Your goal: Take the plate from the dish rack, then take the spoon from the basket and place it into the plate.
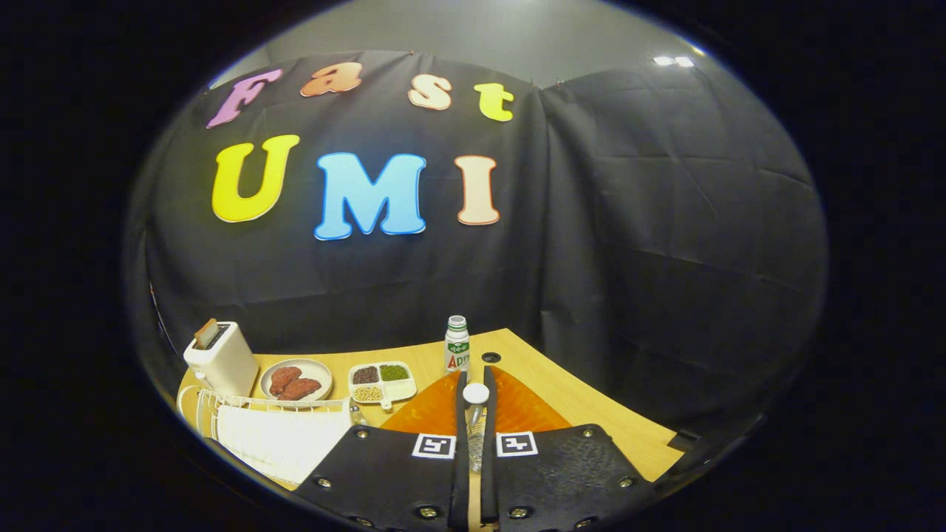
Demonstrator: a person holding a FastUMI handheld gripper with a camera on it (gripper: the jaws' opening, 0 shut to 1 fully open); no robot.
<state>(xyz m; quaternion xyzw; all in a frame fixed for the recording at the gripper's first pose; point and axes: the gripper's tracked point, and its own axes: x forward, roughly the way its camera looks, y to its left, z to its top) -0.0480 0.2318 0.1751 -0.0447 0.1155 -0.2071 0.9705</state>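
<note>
My gripper (475, 378) is shut on a spoon (475, 436), which stands between the two fingers with its white rounded end (475, 393) near the fingertips. Right under and ahead of the fingers an orange plate (517, 410) lies flat on the wooden table (584, 403). The spoon hangs over the plate's middle; I cannot tell whether it touches the plate. To the left of the fingers stands the white wire dish rack (222, 406), with a white ribbed sheet (277, 443) in it.
Beyond the plate stands a small bottle with a green label (457, 345). Left of it are a white compartment dish of grains (380, 382), a plate with brown meat pieces (295, 380) and a white toaster (220, 358). A round hole (491, 357) marks the tabletop.
</note>
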